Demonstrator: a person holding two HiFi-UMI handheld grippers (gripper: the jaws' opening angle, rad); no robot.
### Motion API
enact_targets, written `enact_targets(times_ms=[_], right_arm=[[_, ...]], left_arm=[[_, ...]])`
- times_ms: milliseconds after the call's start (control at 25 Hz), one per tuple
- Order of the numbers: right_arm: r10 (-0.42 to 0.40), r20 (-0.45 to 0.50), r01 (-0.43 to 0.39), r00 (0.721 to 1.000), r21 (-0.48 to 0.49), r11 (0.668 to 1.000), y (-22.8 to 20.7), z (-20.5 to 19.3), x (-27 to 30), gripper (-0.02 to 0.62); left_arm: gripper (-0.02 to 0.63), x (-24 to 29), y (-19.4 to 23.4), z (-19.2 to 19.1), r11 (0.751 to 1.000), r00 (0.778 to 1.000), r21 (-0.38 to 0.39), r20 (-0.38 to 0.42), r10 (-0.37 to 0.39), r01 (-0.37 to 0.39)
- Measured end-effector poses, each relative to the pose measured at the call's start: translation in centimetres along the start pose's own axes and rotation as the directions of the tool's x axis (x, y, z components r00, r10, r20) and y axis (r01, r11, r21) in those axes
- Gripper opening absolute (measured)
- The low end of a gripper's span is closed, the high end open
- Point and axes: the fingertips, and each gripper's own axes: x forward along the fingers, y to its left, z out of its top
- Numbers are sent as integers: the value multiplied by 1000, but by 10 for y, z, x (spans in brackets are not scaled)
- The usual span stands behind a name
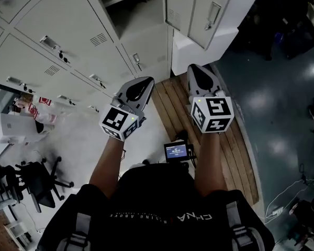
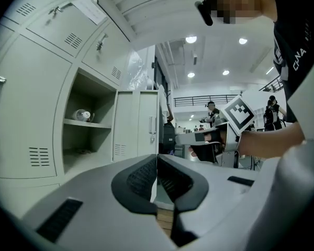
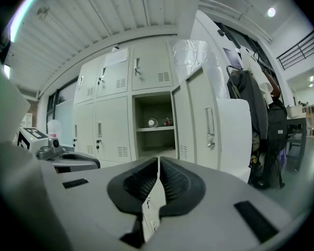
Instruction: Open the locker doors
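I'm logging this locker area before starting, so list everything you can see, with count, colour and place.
Lockers: one bank, pale grey, ahead.
Open compartment: one, shelved, mid-bank.
Open door: one, pale grey, right of that compartment.
Shelf items: two, one pale, one reddish; too small to name.
Wooden platform: one, brown, at the lockers' foot.
Office chair: one, black, floor left.
Coats: dark, hanging right of the lockers.
Screen: one, black, at the person's chest.
Tools: two, grey, shut, empty; left tool, right tool.
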Motion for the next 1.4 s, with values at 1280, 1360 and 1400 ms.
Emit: enact_targets(times_ms=[1280,1360,1400], right_arm=[[-72,-36,58,997,-296,953,296,-85,-145,37],[-47,-50,28,998,-320,947,301,-85,-141,37],[-37,-58,15,998,-333,943,303,-86,-142,37]], left_arm=[[20,-282,-63,-96,995,997,-61,-3,-78,77],[20,-285,-60,-97,996,998,-72,-12,-54,53],[20,-285,-58,-95,996,999,-83,-10,-40,39]])
